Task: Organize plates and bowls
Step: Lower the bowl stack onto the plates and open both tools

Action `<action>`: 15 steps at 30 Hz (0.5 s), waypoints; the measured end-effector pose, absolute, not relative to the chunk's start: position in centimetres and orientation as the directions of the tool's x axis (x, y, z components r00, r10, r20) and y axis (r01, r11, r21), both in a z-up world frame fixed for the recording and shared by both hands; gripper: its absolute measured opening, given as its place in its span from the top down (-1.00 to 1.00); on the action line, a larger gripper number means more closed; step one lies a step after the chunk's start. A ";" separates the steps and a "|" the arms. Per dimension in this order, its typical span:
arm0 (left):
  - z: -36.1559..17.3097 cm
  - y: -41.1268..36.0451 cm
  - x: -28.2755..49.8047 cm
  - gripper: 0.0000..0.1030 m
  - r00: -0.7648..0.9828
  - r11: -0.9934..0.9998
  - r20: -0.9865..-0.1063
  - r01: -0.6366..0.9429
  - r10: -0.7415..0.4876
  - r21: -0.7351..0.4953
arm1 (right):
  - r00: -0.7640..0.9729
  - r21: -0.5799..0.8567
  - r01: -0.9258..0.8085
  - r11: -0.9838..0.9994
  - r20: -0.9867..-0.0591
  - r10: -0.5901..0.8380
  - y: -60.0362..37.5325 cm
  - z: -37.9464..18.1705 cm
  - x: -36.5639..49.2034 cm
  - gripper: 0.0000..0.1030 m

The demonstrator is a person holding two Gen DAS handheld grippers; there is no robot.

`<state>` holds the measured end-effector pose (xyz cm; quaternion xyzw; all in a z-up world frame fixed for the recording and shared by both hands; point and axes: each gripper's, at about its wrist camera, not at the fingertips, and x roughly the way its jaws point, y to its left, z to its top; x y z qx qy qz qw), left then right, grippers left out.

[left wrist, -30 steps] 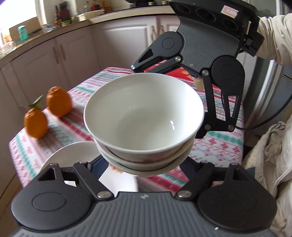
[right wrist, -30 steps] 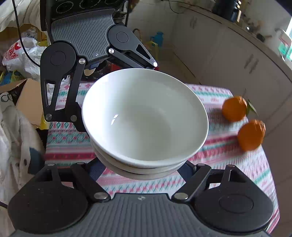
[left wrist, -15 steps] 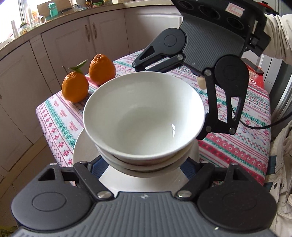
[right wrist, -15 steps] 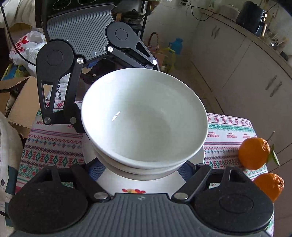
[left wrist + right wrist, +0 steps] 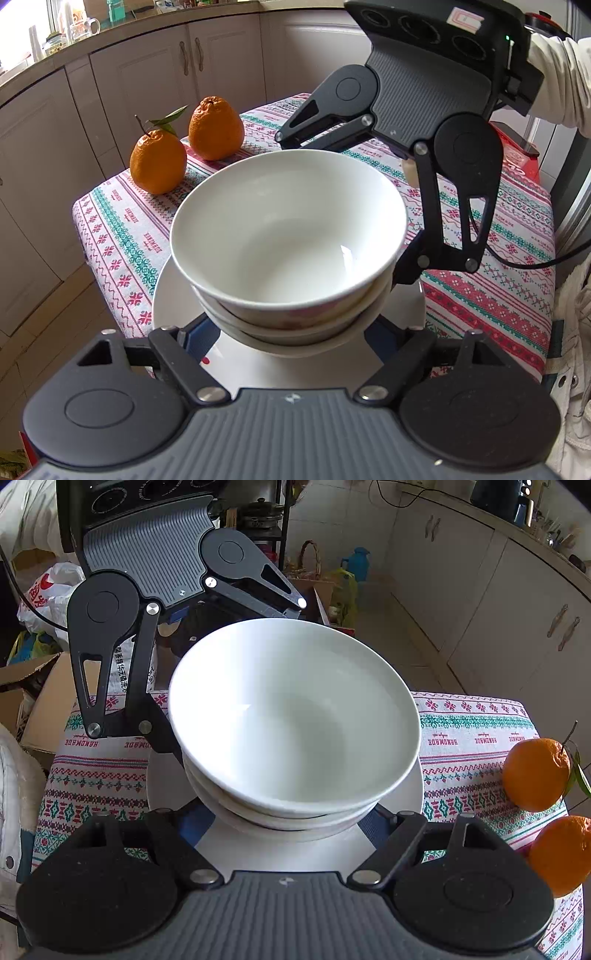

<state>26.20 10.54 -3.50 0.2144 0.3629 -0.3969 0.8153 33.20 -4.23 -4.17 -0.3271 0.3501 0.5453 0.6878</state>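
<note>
Mostly hidden, both grippers' fingertips vanish under the stack of 3 nested white bowls [image 5: 288, 243]. The left gripper [image 5: 291, 332], jaws opening, and the right gripper [image 5: 291, 816] bracket it; whether they grip, I cannot tell. Stack sits over a white plate [image 5: 170, 295] near the table's [image 5: 122, 236] edge, 2 oranges [image 5: 159, 162] at its corner.
</note>
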 end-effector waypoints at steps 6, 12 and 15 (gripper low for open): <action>-3.6 10.0 24.8 -0.85 0.462 0.607 -0.759 0.787 -0.459 0.112 | 0.194 -0.082 -0.970 0.229 -0.828 0.526 -4.8 -3.9 32.2 -0.93; -2.7 10.7 21.5 -0.94 0.586 0.708 -0.704 0.686 -0.400 0.169 | 0.305 -0.109 -0.915 0.388 -0.818 0.488 -7.1 -2.6 29.6 -0.95; -1.7 10.5 19.0 -0.98 0.673 0.771 -0.641 0.607 -0.369 0.193 | 0.406 -0.143 -0.838 0.526 -0.808 0.427 -8.0 -2.0 27.5 -0.95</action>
